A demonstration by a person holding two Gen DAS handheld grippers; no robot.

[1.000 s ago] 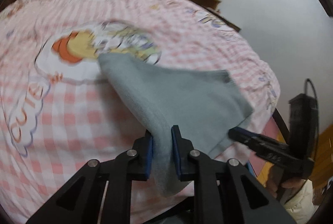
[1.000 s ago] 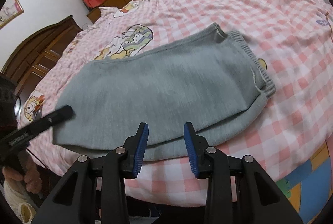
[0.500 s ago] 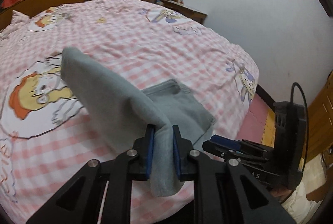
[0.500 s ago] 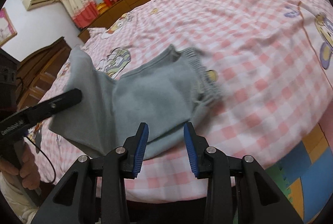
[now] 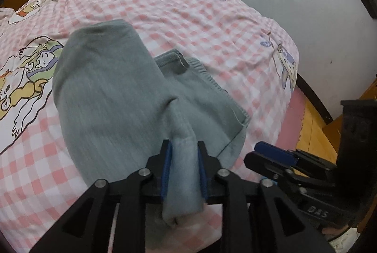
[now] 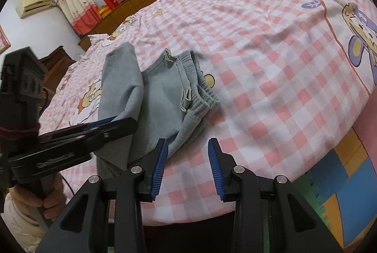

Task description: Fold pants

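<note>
Pants (image 5: 110, 97) lie on a bed (image 5: 212, 24), near its front edge, one end doubled over the waistband (image 6: 200, 88) part. The left hand-held gripper (image 5: 183, 170) has that end between its fingers; the right hand-held gripper (image 6: 188, 166) hovers just beside it.

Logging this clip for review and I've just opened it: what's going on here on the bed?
A person with a handheld gripper in each hand is folding grey pants on a pink checked bedsheet. The left gripper has a bunched edge of the pants between its fingers and has carried it over toward the waistband end; its jaws have just been opening, so the fold looks about to be released. The right gripper is open and empty, hovering beside the waistband end.
</note>
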